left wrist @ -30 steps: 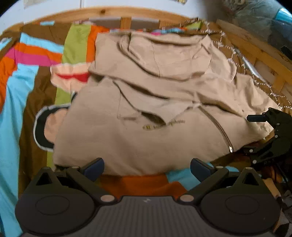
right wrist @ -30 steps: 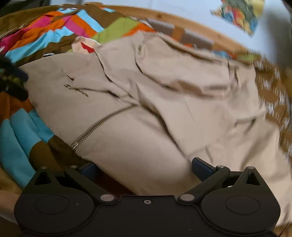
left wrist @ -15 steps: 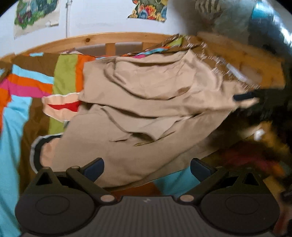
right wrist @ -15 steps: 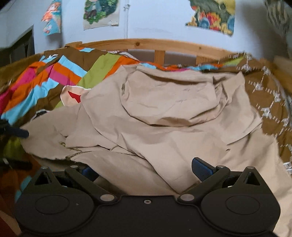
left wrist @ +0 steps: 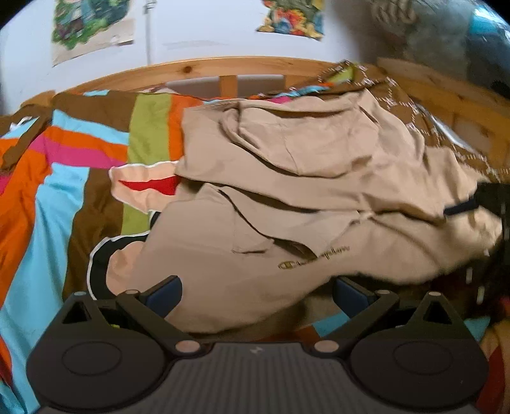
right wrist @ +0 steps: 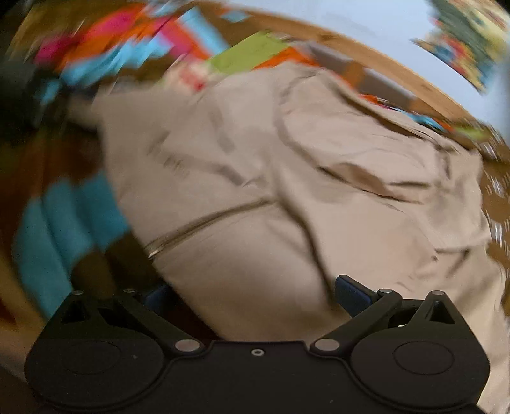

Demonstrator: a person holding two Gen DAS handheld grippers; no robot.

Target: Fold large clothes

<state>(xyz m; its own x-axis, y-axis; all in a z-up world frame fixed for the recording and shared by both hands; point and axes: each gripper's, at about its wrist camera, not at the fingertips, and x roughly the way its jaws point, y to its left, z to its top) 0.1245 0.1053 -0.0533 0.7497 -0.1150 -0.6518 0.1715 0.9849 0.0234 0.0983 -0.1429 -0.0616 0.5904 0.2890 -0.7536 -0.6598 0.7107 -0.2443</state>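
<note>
A beige zip-up hoodie (left wrist: 287,197) lies rumpled on a striped bed cover, hood towards the headboard. Its chest logo (left wrist: 314,256) faces up. My left gripper (left wrist: 256,294) is open at the near hem, and the cloth bulges between its wide-apart blue pads (left wrist: 164,294). The right wrist view is blurred by motion. It shows the hoodie (right wrist: 318,197) with its zip (right wrist: 207,223) running to the left. My right gripper (right wrist: 253,294) is open at the near edge of the cloth. The right gripper (left wrist: 484,203) also appears as a dark blur at the hoodie's right side.
The bright striped blanket (left wrist: 63,191) covers the bed to the left. A wooden headboard (left wrist: 223,68) runs along the back and a wooden rail (left wrist: 446,95) along the right. Posters (left wrist: 92,28) hang on the white wall.
Both cameras tipped up half a second ago and have dipped back towards the hoodie. The right view now swings fast and blurs. The hoodie's near hem is bunched higher than before.
</note>
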